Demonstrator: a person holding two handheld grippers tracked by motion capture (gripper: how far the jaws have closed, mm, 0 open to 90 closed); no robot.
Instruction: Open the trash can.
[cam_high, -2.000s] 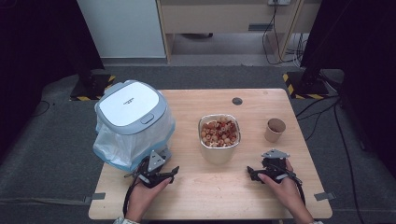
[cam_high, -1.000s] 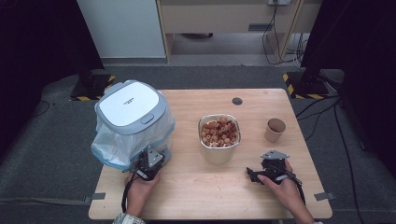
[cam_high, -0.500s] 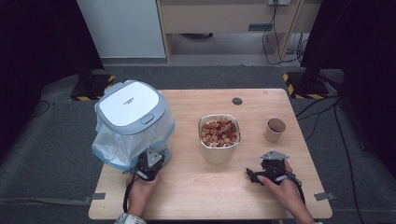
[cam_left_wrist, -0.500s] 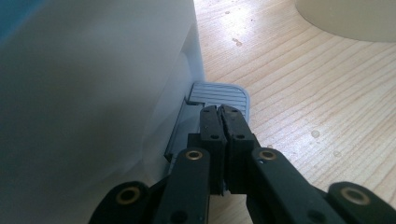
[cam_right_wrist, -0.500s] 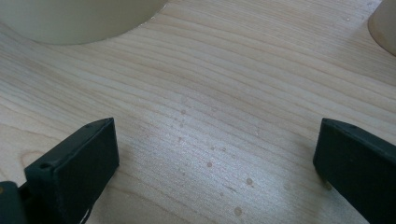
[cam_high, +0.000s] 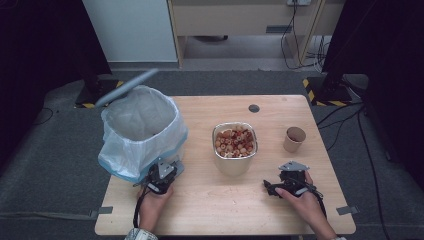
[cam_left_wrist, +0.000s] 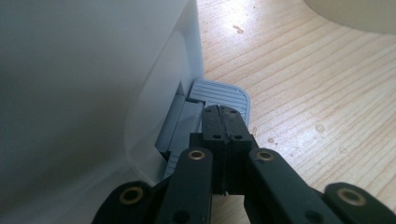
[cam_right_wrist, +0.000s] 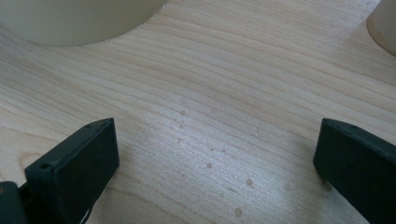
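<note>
The bin, light stiff plastic at the table's nine o'clock, opens by its grey pedal, pressed under the left claw's shut jaws; right claw rests spread.

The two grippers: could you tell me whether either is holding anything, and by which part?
Nothing is held. The left gripper is shut with nothing between its jaws, its tips on the bin's grey pedal. The right gripper is open above the table.

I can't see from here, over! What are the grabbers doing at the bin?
Left gripper shut, pressing the bin's grey pedal. Bin lid up, white bag open. Right gripper open, resting on the table. Nothing in the way.
</note>
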